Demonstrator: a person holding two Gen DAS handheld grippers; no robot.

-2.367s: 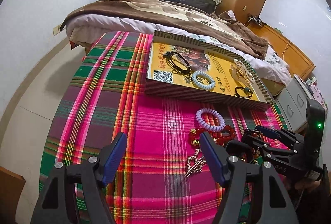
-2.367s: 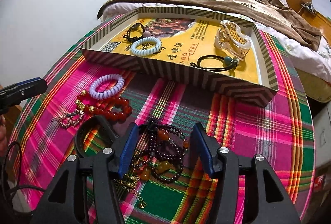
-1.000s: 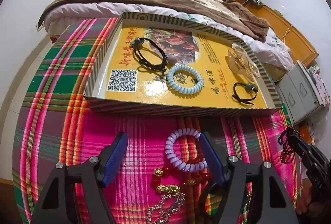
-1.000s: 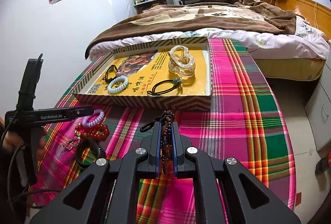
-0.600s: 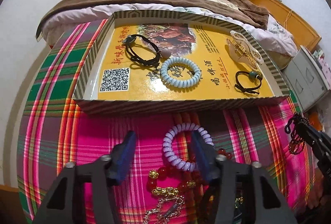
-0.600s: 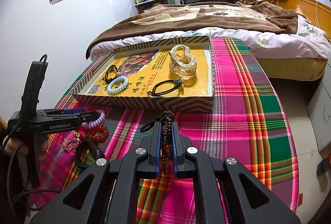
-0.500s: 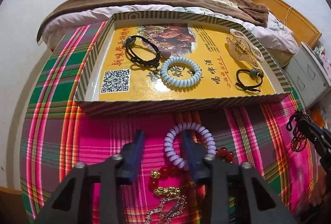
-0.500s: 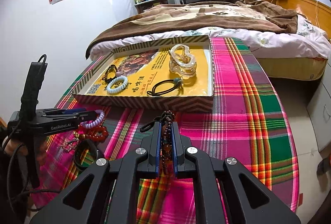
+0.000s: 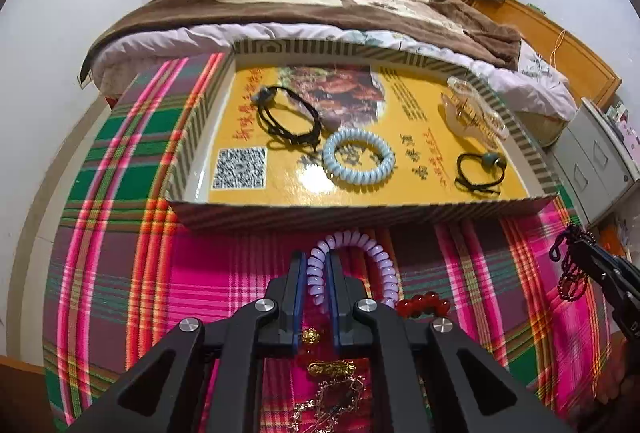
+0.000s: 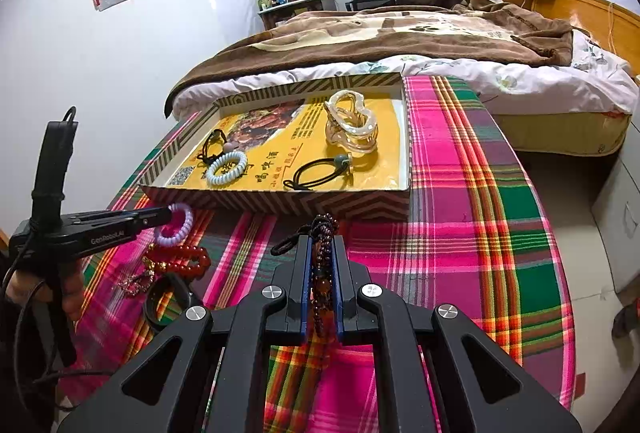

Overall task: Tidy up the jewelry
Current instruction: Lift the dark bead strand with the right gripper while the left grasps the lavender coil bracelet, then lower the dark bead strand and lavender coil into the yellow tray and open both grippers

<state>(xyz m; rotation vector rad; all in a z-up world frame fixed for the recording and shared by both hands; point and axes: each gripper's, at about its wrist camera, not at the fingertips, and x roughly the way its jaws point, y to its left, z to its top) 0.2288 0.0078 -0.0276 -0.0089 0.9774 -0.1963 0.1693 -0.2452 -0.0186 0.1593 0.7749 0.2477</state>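
My left gripper (image 9: 316, 265) is shut on the left side of a lilac spiral hair tie (image 9: 378, 261), just in front of the striped cardboard tray (image 9: 360, 215). Seen from the right wrist view, the same hair tie (image 10: 178, 227) hangs at the left gripper's (image 10: 168, 217) tip. My right gripper (image 10: 322, 245) is shut on a dark beaded bracelet (image 10: 322, 233) with amber beads, held above the plaid cloth. A red bead bracelet (image 10: 180, 259), a gold chain (image 10: 134, 283) and a black band (image 10: 168, 299) lie on the cloth.
Inside the tray lie a pale blue spiral tie (image 9: 358, 163), two black cord ties (image 9: 290, 119) (image 9: 478, 171) and a clear hair claw (image 9: 472, 113). A bed (image 10: 400, 41) stands behind the table. A grey cabinet (image 9: 596, 161) is at the right.
The left gripper's jaws have come together on the lilac hair tie. The right gripper has stayed still with the beaded bracelet.
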